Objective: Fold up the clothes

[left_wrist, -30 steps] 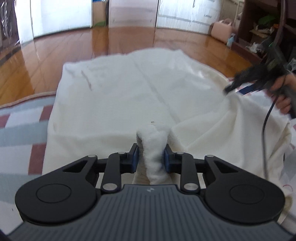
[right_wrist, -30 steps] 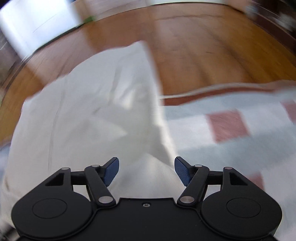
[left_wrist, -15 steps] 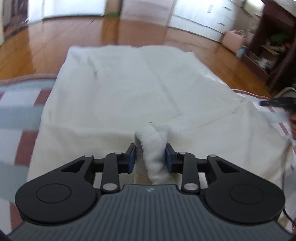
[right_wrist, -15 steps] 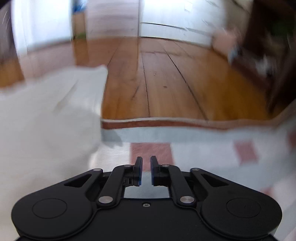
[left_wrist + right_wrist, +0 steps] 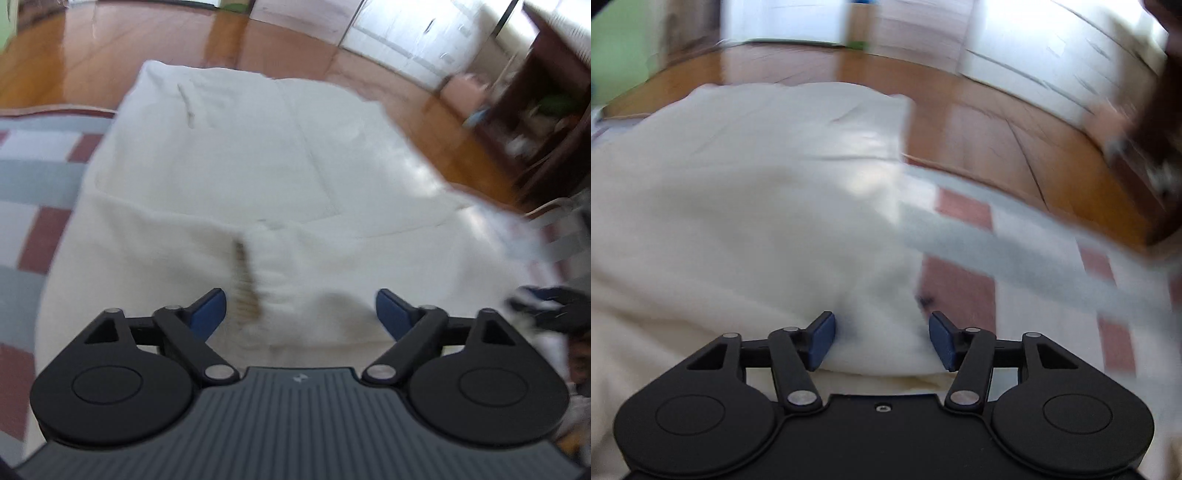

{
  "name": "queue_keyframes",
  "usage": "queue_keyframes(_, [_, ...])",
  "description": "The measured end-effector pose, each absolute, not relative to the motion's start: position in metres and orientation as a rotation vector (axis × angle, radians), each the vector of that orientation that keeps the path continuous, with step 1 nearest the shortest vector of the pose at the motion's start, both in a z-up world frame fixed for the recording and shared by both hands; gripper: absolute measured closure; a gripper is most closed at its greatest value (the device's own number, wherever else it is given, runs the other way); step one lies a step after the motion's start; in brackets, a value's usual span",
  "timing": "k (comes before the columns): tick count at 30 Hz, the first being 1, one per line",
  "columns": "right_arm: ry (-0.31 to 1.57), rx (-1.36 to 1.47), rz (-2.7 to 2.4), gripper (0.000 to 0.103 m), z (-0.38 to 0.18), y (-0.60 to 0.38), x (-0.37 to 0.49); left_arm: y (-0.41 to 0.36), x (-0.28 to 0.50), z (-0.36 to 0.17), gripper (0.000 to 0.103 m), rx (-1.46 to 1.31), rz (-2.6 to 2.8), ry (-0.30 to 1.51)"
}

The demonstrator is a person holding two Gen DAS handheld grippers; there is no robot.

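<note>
Both tools are standing wide over the near hem of the white garment (image 5: 236, 158), which is lying on the checked rug (image 5: 33, 177). The left tool (image 5: 299, 312) and right tool (image 5: 882, 341) are holding nothing, so a grip on that hem probably comes next.

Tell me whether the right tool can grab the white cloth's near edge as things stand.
Probably yes. The right tool is open with the white cloth edge already bunched between its blue pads; nothing blocks it. Closing should catch the fabric.
</note>
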State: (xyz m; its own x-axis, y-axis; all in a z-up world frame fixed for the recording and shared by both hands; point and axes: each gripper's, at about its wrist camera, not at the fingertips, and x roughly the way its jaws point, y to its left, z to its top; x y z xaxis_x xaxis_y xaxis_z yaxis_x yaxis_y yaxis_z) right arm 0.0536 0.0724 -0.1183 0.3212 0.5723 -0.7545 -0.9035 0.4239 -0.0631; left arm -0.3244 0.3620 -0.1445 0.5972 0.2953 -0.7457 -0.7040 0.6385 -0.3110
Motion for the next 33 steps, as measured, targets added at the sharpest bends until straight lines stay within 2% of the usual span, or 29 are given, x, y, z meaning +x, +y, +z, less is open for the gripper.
queue_keyframes(1, [0.740,-0.516,1.014,0.043,-0.119,0.072,0.054,0.363,-0.328,-0.140,0.073,-0.654,0.643,0.701])
queue_keyframes(2, [0.743,-0.511,0.996,0.043,-0.119,0.072,0.053,0.364,-0.332,-0.133,0.080,-0.668,0.657,0.686])
queue_keyframes(6, [0.652,-0.600,0.975,0.042,-0.120,0.075,0.034,0.362,-0.359,-0.100,0.080,-0.722,0.704,0.543])
queue_keyframes(7, [0.649,-0.596,0.976,0.042,-0.119,0.074,0.037,0.358,-0.364,-0.098,0.076,-0.704,0.766,0.530])
queue_keyframes(8, [0.658,-0.576,0.974,0.042,-0.118,0.073,0.041,0.355,-0.370,-0.098,0.077,-0.683,0.834,0.521])
queue_keyframes(10, [0.686,-0.531,0.952,0.040,-0.120,0.071,0.048,0.356,-0.368,-0.109,0.076,-0.560,0.968,0.653])
queue_keyframes(11, [0.696,-0.512,0.942,0.039,-0.121,0.070,0.049,0.360,-0.369,-0.114,0.076,-0.564,0.983,0.713])
queue_keyframes(12, [0.704,-0.496,0.932,0.039,-0.121,0.069,0.050,0.362,-0.374,-0.115,0.076,-0.622,0.949,0.696])
queue_keyframes(13, [0.704,-0.492,0.920,0.039,-0.118,0.068,0.047,0.363,-0.380,-0.116,0.070,-0.687,0.906,0.667])
queue_keyframes(14, [0.687,-0.500,0.912,0.039,-0.112,0.068,0.041,0.364,-0.385,-0.116,0.059,-0.751,0.862,0.637])
queue_keyframes(16, [0.637,-0.509,0.911,0.039,-0.097,0.069,0.027,0.361,-0.391,-0.115,0.048,-0.822,0.793,0.593])
queue_keyframes(21, [0.642,-0.350,1.151,0.038,-0.067,0.084,0.003,0.355,-0.367,-0.120,0.047,-0.758,0.742,0.666])
queue_keyframes(22, [0.651,-0.329,1.194,0.038,-0.064,0.091,-0.003,0.354,-0.366,-0.121,0.042,-0.753,0.754,0.684])
queue_keyframes(23, [0.657,-0.326,1.229,0.038,-0.064,0.099,-0.010,0.353,-0.364,-0.123,0.034,-0.748,0.765,0.702])
queue_keyframes(24, [0.660,-0.335,1.257,0.038,-0.065,0.107,-0.017,0.352,-0.363,-0.124,0.032,-0.743,0.777,0.720])
queue_keyframes(27, [0.681,-0.410,1.283,0.036,-0.079,0.131,-0.036,0.350,-0.359,-0.128,0.031,-0.728,0.811,0.773])
queue_keyframes(30, [0.780,-0.541,1.204,0.035,-0.106,0.146,-0.041,0.348,-0.354,-0.132,0.028,-0.713,0.845,0.827])
queue_keyframes(33, [0.833,-0.478,1.196,0.030,-0.115,0.132,-0.032,0.346,-0.353,-0.131,0.028,-0.645,0.886,0.880])
